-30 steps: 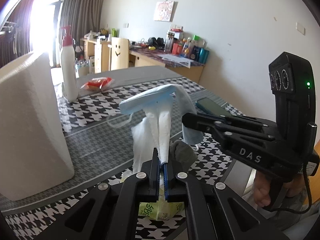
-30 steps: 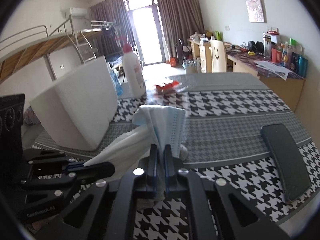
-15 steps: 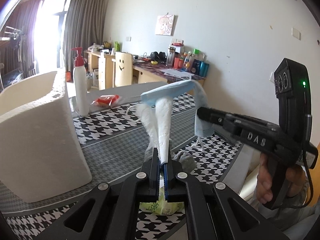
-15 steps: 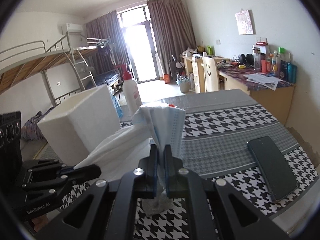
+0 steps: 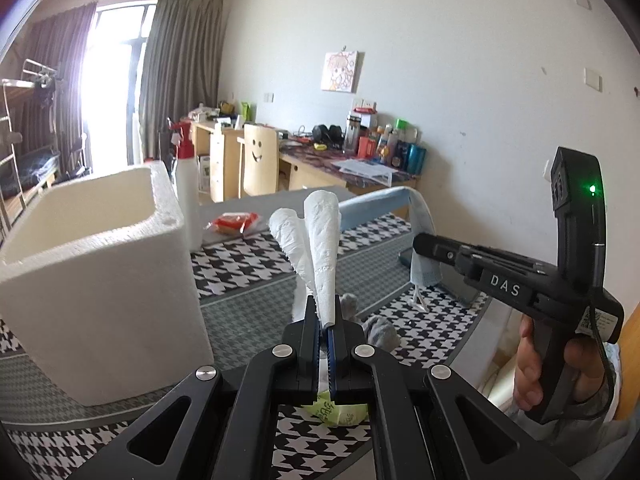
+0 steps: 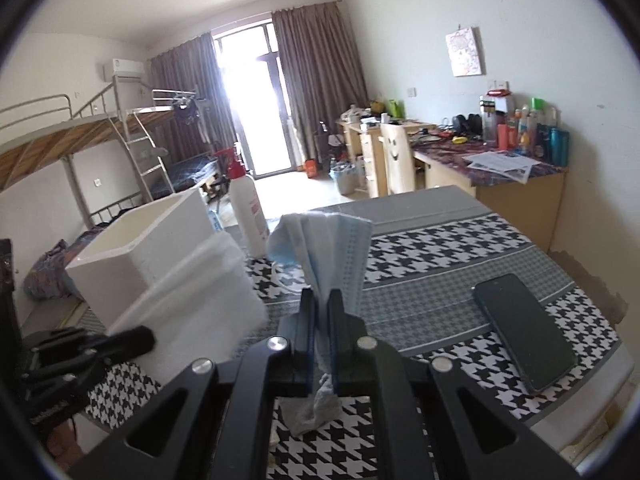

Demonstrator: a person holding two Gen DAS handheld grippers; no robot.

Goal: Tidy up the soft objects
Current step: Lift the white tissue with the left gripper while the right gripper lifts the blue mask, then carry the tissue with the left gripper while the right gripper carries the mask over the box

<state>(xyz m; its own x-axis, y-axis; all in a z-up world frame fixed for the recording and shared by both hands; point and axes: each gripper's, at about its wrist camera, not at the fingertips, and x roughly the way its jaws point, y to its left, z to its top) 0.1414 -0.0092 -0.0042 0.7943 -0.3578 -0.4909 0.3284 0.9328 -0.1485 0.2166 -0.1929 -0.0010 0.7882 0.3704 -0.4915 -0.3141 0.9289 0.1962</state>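
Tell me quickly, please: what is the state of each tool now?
Left tool: closed, holding a white paper towel.
Right tool: closed, holding a blue face mask.

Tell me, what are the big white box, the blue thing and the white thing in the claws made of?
The big white box looks like foam: thick walls and a matte, grainy surface. The blue thing in the right claw looks like a face mask of thin pleated fabric, folded limp. The white thing in the left claw looks like tissue paper, soft and dimpled.
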